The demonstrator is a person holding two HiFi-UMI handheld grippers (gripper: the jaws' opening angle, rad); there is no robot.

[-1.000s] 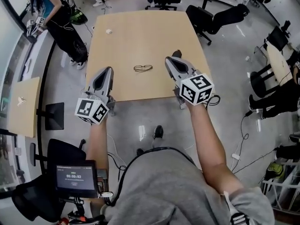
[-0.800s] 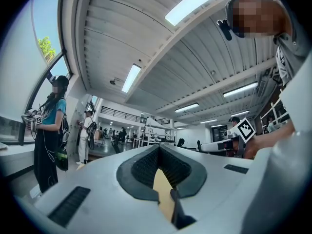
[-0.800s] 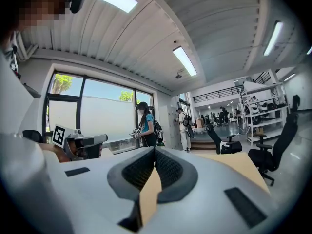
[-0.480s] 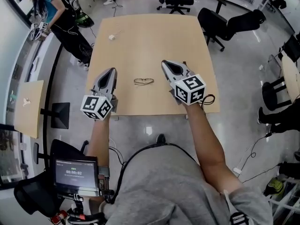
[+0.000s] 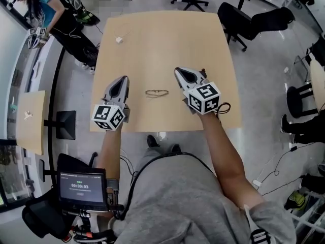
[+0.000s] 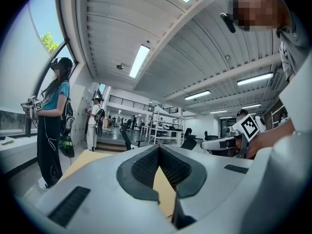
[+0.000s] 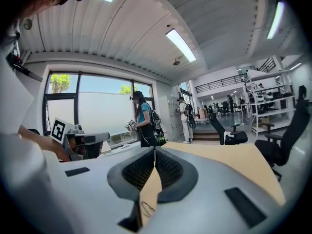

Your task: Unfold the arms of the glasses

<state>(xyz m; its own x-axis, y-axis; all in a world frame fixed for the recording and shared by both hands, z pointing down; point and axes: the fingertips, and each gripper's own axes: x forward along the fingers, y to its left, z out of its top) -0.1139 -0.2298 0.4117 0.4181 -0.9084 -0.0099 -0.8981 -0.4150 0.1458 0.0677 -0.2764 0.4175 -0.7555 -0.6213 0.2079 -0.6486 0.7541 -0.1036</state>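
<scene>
Lying untouched at the near middle of the surface (image 5: pixel 162 39), the glasses (image 5: pixel 156 93) are now being flanked. The left hand-held gripper (image 5: pixel 122 81) and right hand-held gripper (image 5: pixel 180 73) are drawing in closer on either side, both clenched and empty, so unfolding is probably just starting. Showing are one pair of glasses, two grippers and one white bit (image 5: pixel 118 40) far left.

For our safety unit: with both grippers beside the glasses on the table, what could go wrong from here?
The left gripper and right gripper are both shut; approaching like that could just push the glasses. The frame looks thin and lies flat on the smooth table, so it may slide or bend when pinched.
</scene>
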